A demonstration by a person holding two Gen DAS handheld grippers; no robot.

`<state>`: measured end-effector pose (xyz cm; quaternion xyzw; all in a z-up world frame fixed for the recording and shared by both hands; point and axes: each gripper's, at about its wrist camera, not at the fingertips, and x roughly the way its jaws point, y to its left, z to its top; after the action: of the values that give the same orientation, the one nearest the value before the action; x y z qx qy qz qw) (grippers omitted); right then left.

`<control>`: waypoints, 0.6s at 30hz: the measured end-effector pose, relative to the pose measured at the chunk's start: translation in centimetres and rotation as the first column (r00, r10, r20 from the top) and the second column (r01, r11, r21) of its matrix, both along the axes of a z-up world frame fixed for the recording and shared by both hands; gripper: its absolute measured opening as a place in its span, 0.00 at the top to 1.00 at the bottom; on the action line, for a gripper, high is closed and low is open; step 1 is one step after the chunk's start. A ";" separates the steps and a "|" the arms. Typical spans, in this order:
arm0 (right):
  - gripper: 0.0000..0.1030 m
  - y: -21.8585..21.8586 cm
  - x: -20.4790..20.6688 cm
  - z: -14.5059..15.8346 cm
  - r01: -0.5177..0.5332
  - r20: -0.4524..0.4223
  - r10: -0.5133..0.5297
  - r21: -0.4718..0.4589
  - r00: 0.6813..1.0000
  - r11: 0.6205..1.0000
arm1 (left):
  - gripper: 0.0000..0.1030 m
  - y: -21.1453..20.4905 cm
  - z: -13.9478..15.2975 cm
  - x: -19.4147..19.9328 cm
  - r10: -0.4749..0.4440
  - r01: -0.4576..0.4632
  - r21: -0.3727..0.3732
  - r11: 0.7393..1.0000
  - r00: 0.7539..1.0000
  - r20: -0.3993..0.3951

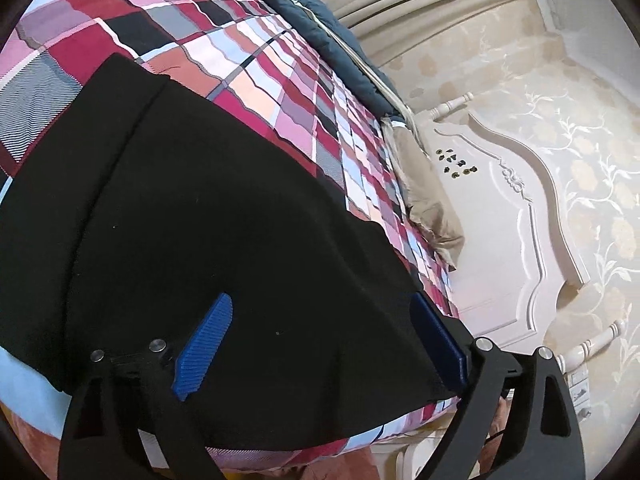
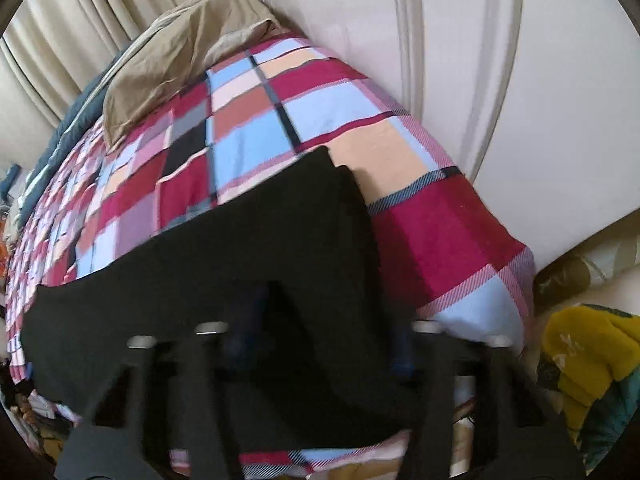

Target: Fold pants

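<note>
The black pants [image 1: 208, 216] are lying flat on the plaid bedspread [image 1: 248, 60], under the left gripper's [image 1: 320, 340] blue fingers [image 1: 204, 344], which are standing spread wide above the cloth. The right gripper [image 2: 320, 344] is hovering over the pants too, blurred, so I cannot tell how its fingers are standing. A tan pillow [image 2: 168, 60] is lying by the white headboard [image 1: 492, 232].

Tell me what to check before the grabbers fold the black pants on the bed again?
1. Black pants lie flat on the plaid bedspread: ok, no big bumps show.
2. Left gripper open over the cloth: ok, both blue fingers stand wide apart.
3. Right gripper state: cannot tell, the picture is blurred there.
4. Pants edge near the bed's edge: ok, still on the bed.
5. Tan pillow away from the pants: ok.
</note>
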<state>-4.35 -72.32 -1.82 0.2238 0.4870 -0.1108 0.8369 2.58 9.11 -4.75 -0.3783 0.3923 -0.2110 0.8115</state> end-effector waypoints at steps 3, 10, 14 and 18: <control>0.83 0.8 0.4 0.7 -0.021 -0.027 0.021 -0.001 0.999 1.000 | 0.12 -0.1 0.0 -0.1 -0.004 0.003 0.012 1.000 1.000 0.009; 0.84 2.3 -0.2 6.7 -0.003 0.104 -0.012 0.138 0.994 0.990 | 0.12 -0.1 0.0 0.2 -0.018 0.018 0.019 1.000 1.000 0.005; 0.84 5.8 0.1 11.9 -0.068 0.195 0.034 0.171 0.980 0.983 | 0.12 -0.1 0.0 0.3 -0.021 0.020 0.019 1.000 1.000 0.003; 0.84 11.2 0.7 16.5 -0.162 0.269 0.116 0.156 0.956 0.974 | 0.12 -0.1 0.0 0.4 -0.032 0.032 0.030 0.999 0.999 0.002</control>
<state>-3.64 -61.16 14.71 0.2747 0.3963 0.0223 0.8758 2.97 9.01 -4.71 -0.3596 0.4005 -0.2183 0.8140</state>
